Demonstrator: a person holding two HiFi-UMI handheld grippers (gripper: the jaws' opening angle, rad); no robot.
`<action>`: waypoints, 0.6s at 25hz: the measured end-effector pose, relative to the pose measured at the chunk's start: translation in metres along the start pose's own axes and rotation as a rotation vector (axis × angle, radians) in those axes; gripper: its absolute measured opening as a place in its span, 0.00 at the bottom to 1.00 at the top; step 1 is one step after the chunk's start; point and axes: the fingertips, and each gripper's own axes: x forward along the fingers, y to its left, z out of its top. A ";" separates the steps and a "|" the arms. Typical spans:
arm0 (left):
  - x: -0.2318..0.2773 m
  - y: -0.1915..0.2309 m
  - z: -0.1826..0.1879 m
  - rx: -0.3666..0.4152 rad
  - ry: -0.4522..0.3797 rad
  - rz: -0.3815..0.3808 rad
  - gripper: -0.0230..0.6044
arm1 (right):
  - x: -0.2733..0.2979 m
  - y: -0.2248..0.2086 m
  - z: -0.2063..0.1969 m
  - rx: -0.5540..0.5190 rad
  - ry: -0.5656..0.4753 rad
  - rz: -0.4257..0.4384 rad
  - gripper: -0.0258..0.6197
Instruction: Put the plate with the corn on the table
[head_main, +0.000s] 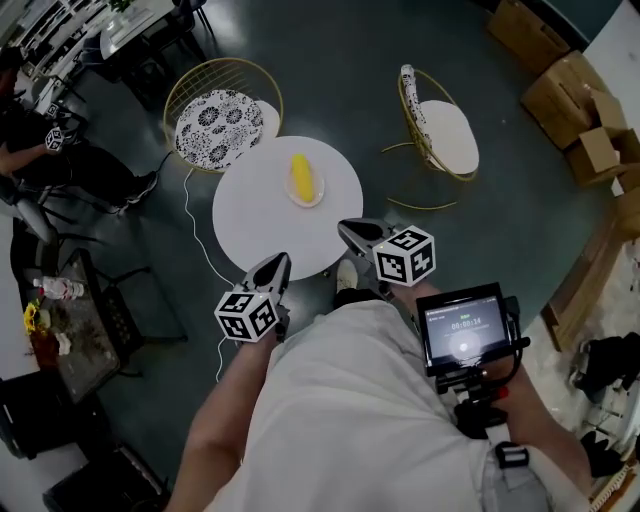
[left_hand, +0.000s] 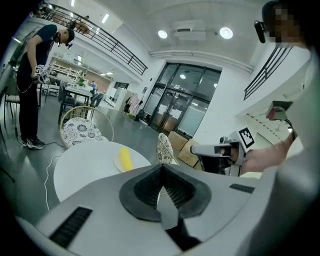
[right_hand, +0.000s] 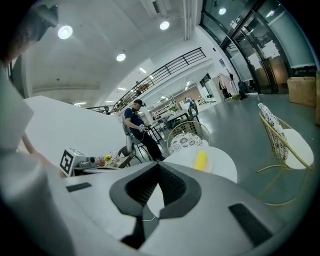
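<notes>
A yellow corn cob lies on a small pale plate, which rests on the round white table just right of its centre. My left gripper hovers shut and empty over the table's near edge. My right gripper is also shut and empty, at the table's near right edge. In the left gripper view the corn and table lie ahead of the closed tips. In the right gripper view the corn sits beyond the closed tips.
A gold wire chair with a patterned cushion stands behind the table at left, and one with a white cushion at right. Cardboard boxes fill the far right. A person stands at left by a cluttered side table. A white cable trails on the floor.
</notes>
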 end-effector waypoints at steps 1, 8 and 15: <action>-0.002 -0.003 0.000 0.008 0.000 -0.007 0.05 | -0.003 0.003 -0.002 0.003 -0.004 0.001 0.05; -0.009 -0.019 -0.003 0.041 0.001 -0.036 0.05 | -0.018 0.013 -0.014 0.019 -0.018 -0.001 0.05; -0.013 -0.030 -0.015 0.043 0.003 -0.044 0.05 | -0.026 0.021 -0.024 0.051 -0.037 0.006 0.05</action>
